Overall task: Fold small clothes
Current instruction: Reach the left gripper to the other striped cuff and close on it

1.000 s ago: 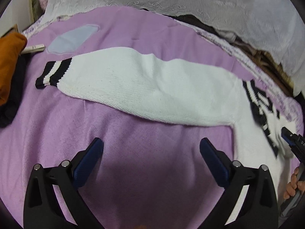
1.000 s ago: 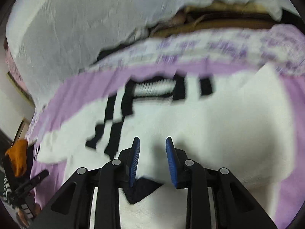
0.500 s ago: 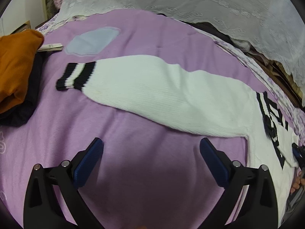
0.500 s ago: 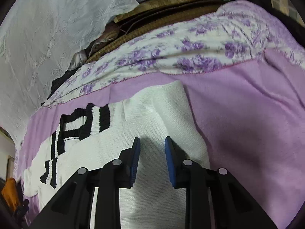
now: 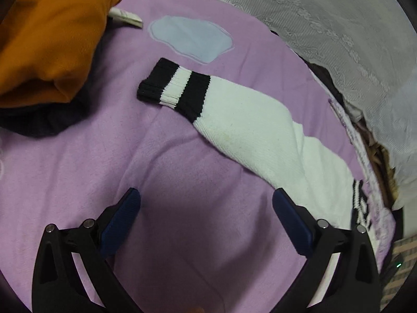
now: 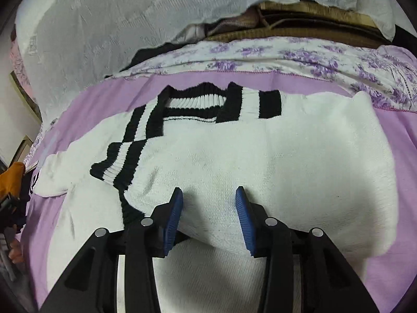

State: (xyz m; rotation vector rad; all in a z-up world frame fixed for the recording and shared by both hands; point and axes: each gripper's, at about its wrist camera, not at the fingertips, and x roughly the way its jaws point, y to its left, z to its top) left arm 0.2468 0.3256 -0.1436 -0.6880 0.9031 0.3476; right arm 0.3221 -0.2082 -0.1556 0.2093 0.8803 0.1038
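A white knit sweater (image 6: 260,156) with black-and-white striped trim lies spread on a purple blanket (image 5: 182,156), close to the blanket's far edge where a flowered sheet (image 6: 286,54) shows. One sleeve has been folded across the body, its striped cuff (image 6: 117,161) lying on the white knit just left of the right gripper (image 6: 208,208). That gripper's jaws are opening; they stand apart over the folded sleeve with knit between them, and the blue pads do not press it. Whether the fingertips touch the fabric cannot be told. The sweater's near hem is hidden behind the gripper's black frame.

In the left view the other sleeve (image 5: 247,130) stretches out flat toward the blanket's middle, its cuff (image 5: 174,88) just short of a pale blue patch (image 5: 192,39). The sleeve runs off toward the right edge, where only a sliver of the striped collar shows. The left gripper (image 5: 206,214) hangs over bare blanket near the sleeve, jaws wide apart and holding nothing.

An orange cloth (image 5: 52,34) lies on something dark at the blanket's left edge, both cut off by the frame. A small white strip (image 5: 125,17) pokes out from beside it; what it is cannot be made out. White lace fabric (image 5: 325,26) covers the space beyond the far edge.
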